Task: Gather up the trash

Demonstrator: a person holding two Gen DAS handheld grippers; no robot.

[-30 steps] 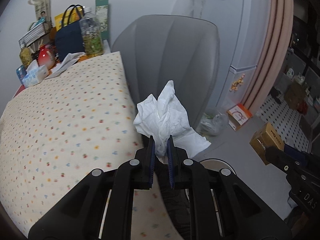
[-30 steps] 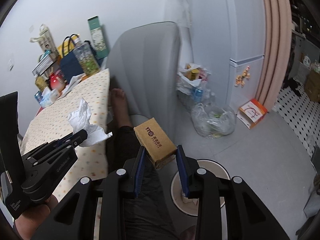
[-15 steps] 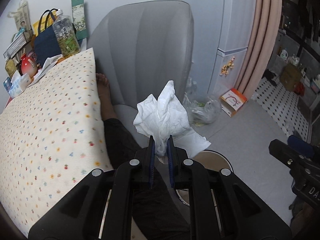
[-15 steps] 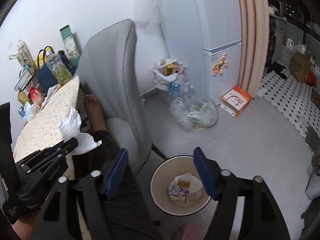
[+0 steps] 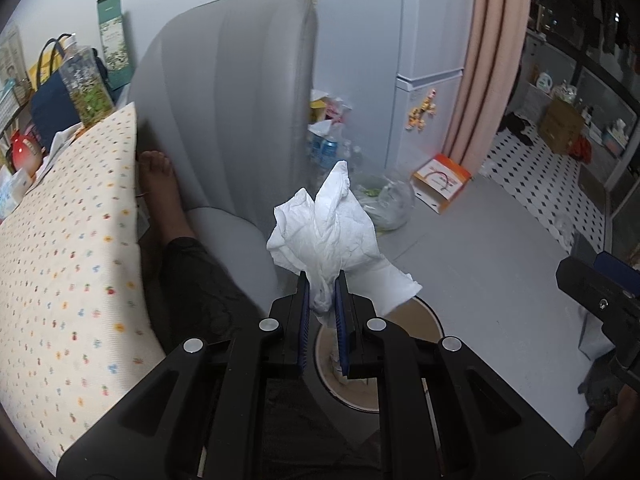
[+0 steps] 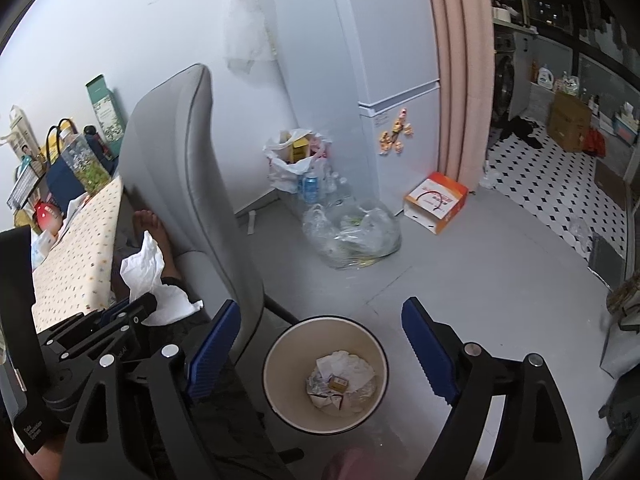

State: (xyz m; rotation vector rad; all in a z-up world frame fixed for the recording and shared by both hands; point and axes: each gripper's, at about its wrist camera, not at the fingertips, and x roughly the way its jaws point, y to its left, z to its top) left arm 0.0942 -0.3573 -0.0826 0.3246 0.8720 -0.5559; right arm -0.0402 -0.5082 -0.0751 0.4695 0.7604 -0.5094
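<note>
A crumpled white tissue (image 5: 324, 232) sticks up from my left gripper (image 5: 322, 280), which is shut on its lower part. Below and just beyond those fingers stands a round cream bin (image 5: 434, 322), partly hidden by the gripper. In the right wrist view my right gripper (image 6: 320, 306) hangs over the bin (image 6: 286, 372), its jaws opening wide with nothing between them. A small brown box (image 6: 337, 383) lies in the bin on white paper scraps. At the left of that view, the left gripper (image 6: 148, 302) and its tissue (image 6: 144, 268) are beside the chair.
A grey chair (image 6: 180, 160) stands left of the bin, with a person's bare foot (image 5: 158, 172) and dark-clad leg on it. A dotted tablecloth (image 5: 68, 260) covers the table at the left. A clear plastic bag (image 6: 352, 236), an orange box (image 6: 436, 200) and a fridge (image 6: 400, 80) lie beyond.
My right gripper has opened and the brown box has dropped from it into the bin. Both grippers have swung right, away from the table; the left still holds the tissue.
</note>
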